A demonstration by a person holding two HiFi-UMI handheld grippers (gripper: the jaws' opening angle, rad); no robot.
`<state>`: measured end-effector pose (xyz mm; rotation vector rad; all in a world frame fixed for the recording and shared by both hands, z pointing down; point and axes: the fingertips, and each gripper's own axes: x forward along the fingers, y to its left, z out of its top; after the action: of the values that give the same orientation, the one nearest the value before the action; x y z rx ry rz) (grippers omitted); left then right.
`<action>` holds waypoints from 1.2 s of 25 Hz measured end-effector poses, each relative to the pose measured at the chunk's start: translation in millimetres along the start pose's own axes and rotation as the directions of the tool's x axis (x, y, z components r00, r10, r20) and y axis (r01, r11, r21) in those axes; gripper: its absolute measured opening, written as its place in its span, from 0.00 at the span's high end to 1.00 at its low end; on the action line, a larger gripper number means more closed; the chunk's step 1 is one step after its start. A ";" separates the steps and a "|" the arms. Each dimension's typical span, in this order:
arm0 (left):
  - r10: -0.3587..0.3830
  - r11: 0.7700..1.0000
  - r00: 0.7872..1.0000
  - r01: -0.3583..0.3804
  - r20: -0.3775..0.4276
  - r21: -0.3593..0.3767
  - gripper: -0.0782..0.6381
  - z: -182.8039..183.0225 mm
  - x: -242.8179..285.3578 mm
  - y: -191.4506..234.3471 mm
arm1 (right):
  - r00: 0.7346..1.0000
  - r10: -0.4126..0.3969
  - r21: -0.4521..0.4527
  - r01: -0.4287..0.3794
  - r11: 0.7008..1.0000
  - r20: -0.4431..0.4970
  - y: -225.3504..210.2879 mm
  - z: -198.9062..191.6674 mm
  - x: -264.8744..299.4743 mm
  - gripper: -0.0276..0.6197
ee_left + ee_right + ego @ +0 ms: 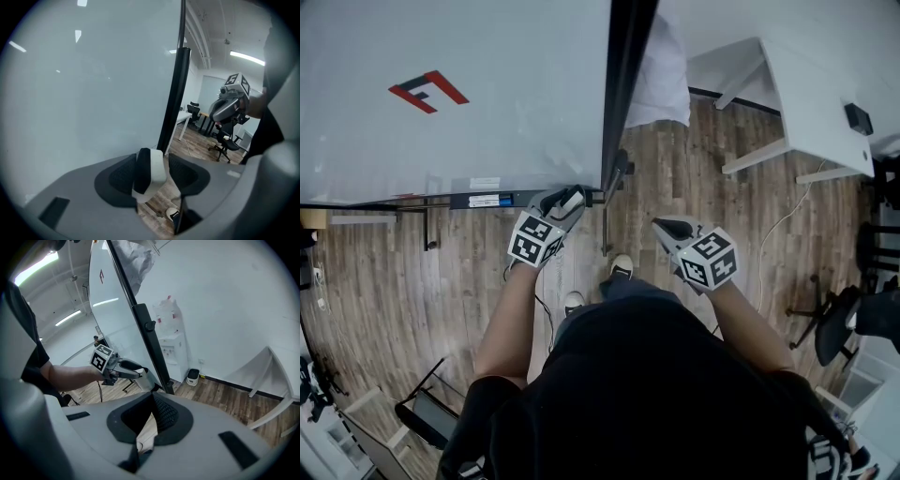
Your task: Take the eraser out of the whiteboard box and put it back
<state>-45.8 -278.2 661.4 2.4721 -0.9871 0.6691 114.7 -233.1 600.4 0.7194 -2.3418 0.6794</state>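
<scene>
The eraser, a black pad with a white back, stands between my left gripper's pads. It leans on the left pad, and a gap shows on its right side. In the head view this left gripper is at the right end of the whiteboard box, the dark tray along the bottom edge of the whiteboard, with the eraser's white tip at its jaws. My right gripper hangs over the floor to the right, away from the board, its jaws together and empty.
The whiteboard's black frame post runs just right of the left gripper. A white table stands at the far right, with black office chairs below it. The person's shoes are on the wooden floor between the grippers.
</scene>
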 end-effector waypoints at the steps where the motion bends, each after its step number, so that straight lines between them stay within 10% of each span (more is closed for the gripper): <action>1: 0.000 1.000 1.000 0.000 -0.004 0.002 0.59 -0.8 1.7 0.6 | 1.000 -0.001 0.000 0.001 1.000 -0.002 -0.8 -0.6 0.2 0.96; 30: -0.014 0.997 1.000 0.015 -0.016 0.072 0.67 13.2 1.9 -1.5 | 1.000 -0.012 0.010 0.012 1.000 -0.002 9.6 -5.8 -1.9 0.96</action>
<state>-39.8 -285.0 651.5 2.5294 -0.9537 0.7303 112.2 -222.0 600.4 0.7369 -2.3318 0.6868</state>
